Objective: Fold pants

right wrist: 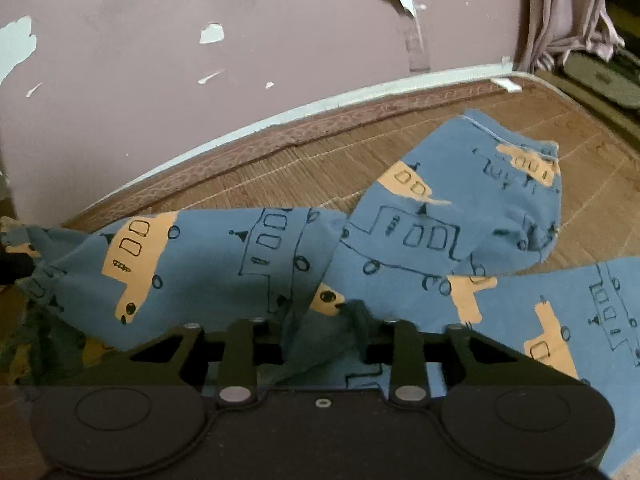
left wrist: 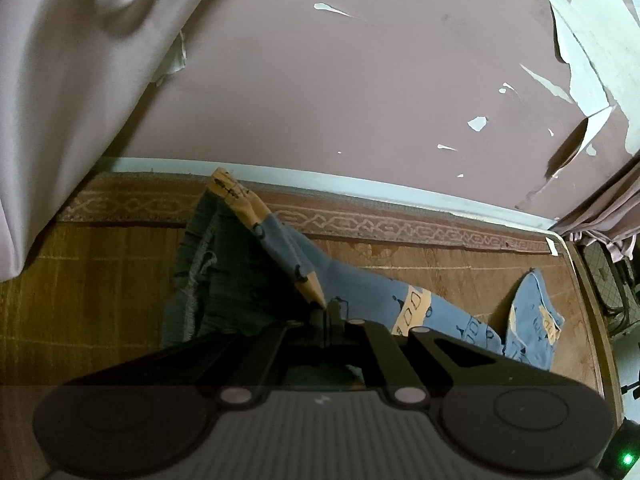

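The blue pants (right wrist: 436,216) with orange and outlined truck prints lie crumpled on a brown woven mat (right wrist: 304,164). My left gripper (left wrist: 328,312) is shut on an edge of the pants (left wrist: 304,256) and holds it lifted, with the grey inside of the cloth hanging to the left. My right gripper (right wrist: 320,320) is shut on a fold of the pants near the middle, and cloth bunches over its fingertips. One leg end lies bunched at the far right (left wrist: 536,316).
A mauve wall with peeling paint (left wrist: 360,80) stands right behind the mat's patterned border (left wrist: 400,226). A pale curtain (left wrist: 52,100) hangs at the left. More curtain (right wrist: 568,12) and the mat's right edge (left wrist: 592,300) lie to the right.
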Demonstrator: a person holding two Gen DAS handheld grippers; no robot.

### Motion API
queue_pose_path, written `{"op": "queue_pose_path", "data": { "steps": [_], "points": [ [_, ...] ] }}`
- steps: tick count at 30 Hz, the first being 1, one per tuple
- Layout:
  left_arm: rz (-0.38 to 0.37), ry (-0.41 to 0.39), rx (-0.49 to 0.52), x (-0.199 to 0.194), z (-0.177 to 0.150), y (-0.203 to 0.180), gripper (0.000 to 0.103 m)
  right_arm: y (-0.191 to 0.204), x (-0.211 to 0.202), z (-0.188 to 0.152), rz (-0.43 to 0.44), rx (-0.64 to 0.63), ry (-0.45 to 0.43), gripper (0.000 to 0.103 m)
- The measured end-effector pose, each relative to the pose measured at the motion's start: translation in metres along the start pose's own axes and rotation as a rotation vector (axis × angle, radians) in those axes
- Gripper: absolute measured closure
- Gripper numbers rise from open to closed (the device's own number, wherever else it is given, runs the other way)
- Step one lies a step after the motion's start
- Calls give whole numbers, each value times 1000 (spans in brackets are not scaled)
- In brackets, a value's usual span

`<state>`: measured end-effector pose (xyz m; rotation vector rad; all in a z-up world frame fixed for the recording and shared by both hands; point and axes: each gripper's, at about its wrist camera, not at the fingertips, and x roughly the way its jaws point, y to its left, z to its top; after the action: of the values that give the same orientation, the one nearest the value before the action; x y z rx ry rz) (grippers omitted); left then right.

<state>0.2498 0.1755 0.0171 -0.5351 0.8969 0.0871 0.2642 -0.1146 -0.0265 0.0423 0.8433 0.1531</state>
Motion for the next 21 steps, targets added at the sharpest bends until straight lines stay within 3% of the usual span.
{"op": "queue_pose_path", "data": {
  "steps": [6,10,13,14,16,18,21],
  "points": [
    [-34,-15,-2,-12,-2,2,103,-27,-22,-3,-23,97,-87,103],
    [-62,-22,31,-31,-13,1,103,-53,-56,-10,17,162,-153,103],
    [-36,-17,55,-35,-21,1,103,-43,-48,-8,91,79,-73,102],
    [-31,-10,50,-34,-21,1,103,-39,-43,-8,96,62,-54,97],
    [-29,-6,41,-34,-22,0,103,-29,-34,-7,87,70,-30,72],
    [-38,-14,41,-35,-21,0,103,-19,-28,-9,59,79,-28,57],
    [-48,-11,39,-34,-20,2,103,-2,-21,-12,27,46,-48,56]
  ]
}}
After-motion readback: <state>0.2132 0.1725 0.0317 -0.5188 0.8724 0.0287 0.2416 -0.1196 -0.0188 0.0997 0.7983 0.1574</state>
